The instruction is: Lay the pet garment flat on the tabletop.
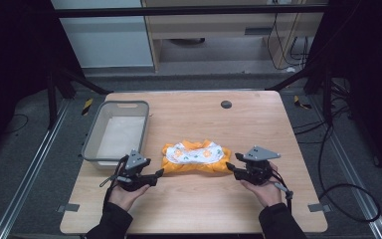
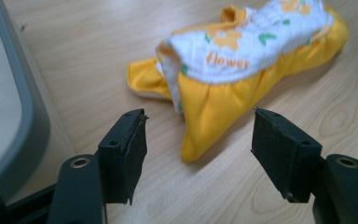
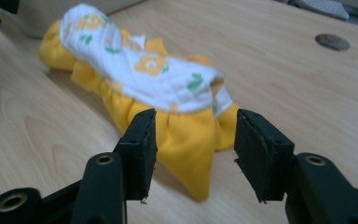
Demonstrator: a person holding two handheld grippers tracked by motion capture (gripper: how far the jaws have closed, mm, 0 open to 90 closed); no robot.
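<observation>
A crumpled yellow garment with a white flower-print panel (image 1: 195, 157) lies on the wooden table (image 1: 258, 114), near its middle. My left gripper (image 1: 157, 177) sits just off the garment's left end, jaws wide apart. In the left gripper view a yellow corner of the cloth (image 2: 205, 121) lies ahead between the open jaws of that gripper (image 2: 199, 113), and neither pad touches it. My right gripper (image 1: 232, 162) is at the garment's right end, also open. In the right gripper view a yellow fold (image 3: 186, 140) sits between the spread jaws of this gripper (image 3: 195, 112), with no pad pressing on it.
A grey plastic basin (image 1: 92, 144) with a pale bottom stands on the table's left side, close beside my left gripper. A dark round cable cap (image 1: 226, 104) is set into the tabletop at the back. Bare wood stretches in front of the garment.
</observation>
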